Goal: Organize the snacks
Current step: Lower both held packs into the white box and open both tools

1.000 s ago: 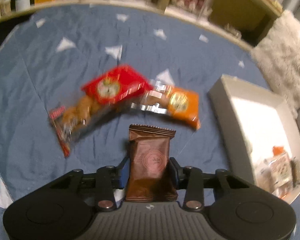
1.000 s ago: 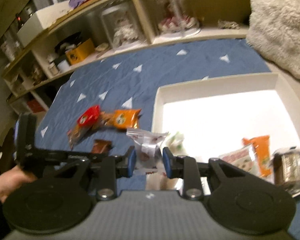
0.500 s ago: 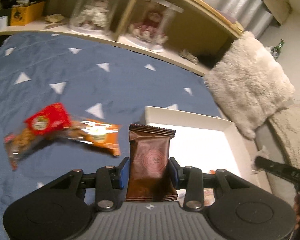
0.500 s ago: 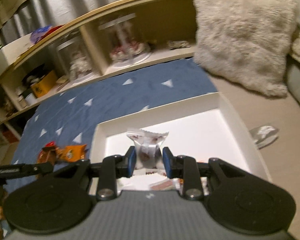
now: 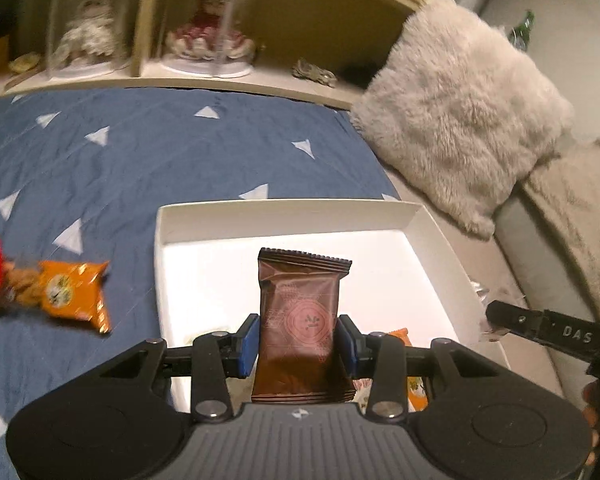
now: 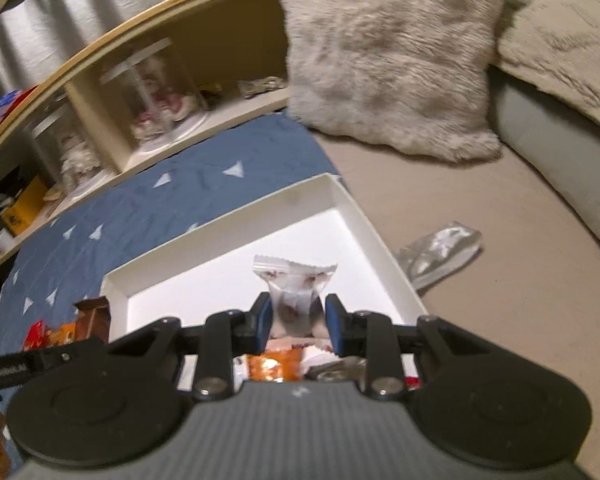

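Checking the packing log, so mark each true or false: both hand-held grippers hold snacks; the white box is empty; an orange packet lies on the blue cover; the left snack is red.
1. Both grippers hold snacks: true. The left hand-held gripper clamps a brown packet; the right hand-held gripper clamps a clear packet.
2. The white box is empty: false. Snacks lie at its near end.
3. An orange packet lies on the blue cover: true.
4. The left snack is red: false. It is brown.

black left claw, blue pads, possibly "DAS" lettering
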A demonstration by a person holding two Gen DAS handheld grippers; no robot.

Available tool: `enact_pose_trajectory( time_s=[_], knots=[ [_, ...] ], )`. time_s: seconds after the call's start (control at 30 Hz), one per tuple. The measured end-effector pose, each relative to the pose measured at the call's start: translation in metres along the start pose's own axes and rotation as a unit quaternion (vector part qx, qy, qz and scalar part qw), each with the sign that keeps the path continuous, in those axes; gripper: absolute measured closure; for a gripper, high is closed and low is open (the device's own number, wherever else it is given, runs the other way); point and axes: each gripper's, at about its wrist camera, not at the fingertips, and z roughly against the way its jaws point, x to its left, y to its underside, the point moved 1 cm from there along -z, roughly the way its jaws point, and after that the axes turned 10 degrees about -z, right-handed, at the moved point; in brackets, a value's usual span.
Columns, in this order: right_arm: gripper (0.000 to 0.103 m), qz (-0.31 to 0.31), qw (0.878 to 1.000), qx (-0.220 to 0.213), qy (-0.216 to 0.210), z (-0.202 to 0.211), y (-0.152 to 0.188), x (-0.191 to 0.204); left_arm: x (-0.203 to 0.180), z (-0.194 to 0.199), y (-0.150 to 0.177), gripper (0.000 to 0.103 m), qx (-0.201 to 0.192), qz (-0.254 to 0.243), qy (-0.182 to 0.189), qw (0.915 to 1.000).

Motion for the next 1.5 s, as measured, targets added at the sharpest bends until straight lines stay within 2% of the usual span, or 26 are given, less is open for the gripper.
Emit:
enact_pose_trajectory(
  time_s=[0.37, 0.53, 0.6, 0.73, 0.83, 1.07, 1.13, 1.17, 1.2, 1.27, 1.37, 1.5],
  knots=[
    [0.069, -0.04, 0.999, 0.007, 0.002, -0.014, -0.011, -0.029, -0.013, -0.06, -0.009, 0.06, 0.014, -0.017, -0.015, 0.9997],
    [0.069, -0.043, 0.999, 0.012, 0.0, -0.021, -0.011, -0.031, -0.021, -0.08, 0.008, 0.06, 0.046, -0.022, -0.003, 0.9987],
    [0.069, -0.046, 0.999, 0.016, 0.001, -0.024, -0.011, -0.033, -0.024, -0.082, 0.017, 0.061, 0.061, -0.02, 0.004, 0.9979],
    [0.069, -0.049, 0.998, 0.024, 0.009, -0.031, -0.011, -0.034, -0.037, -0.074, 0.031, 0.061, 0.066, -0.068, -0.003, 0.9955],
    [0.069, -0.048, 0.999, 0.024, 0.007, -0.031, -0.012, -0.034, -0.033, -0.069, 0.033, 0.061, 0.078, -0.056, 0.007, 0.9954],
    [0.069, -0.052, 0.998, 0.023, -0.014, -0.031, -0.013, -0.034, -0.025, -0.052, 0.017, 0.062, 0.055, -0.053, -0.003, 0.9971],
    [0.067, -0.049, 0.998, 0.021, -0.015, -0.032, -0.013, -0.033, -0.025, -0.048, 0.015, 0.059, 0.053, -0.057, 0.0, 0.9969],
    [0.059, -0.046, 0.999, 0.023, -0.01, -0.034, -0.013, -0.032, -0.025, -0.046, 0.014, 0.058, 0.054, -0.058, 0.0, 0.9969],
    [0.046, -0.043, 0.999, 0.028, -0.004, -0.036, -0.012, -0.031, -0.024, -0.045, 0.014, 0.054, 0.055, -0.057, 0.0, 0.9968],
    [0.038, -0.037, 0.999, 0.034, 0.014, -0.04, -0.011, -0.029, -0.025, -0.046, 0.013, 0.048, 0.058, -0.055, -0.001, 0.9968],
    [0.037, -0.032, 0.998, 0.042, 0.028, -0.041, -0.009, -0.029, -0.024, -0.045, 0.015, 0.041, 0.064, -0.053, -0.003, 0.9965],
    [0.029, -0.03, 0.998, 0.049, 0.038, -0.04, -0.006, -0.029, -0.021, -0.04, 0.02, 0.025, 0.069, -0.046, -0.004, 0.9965]
  ],
)
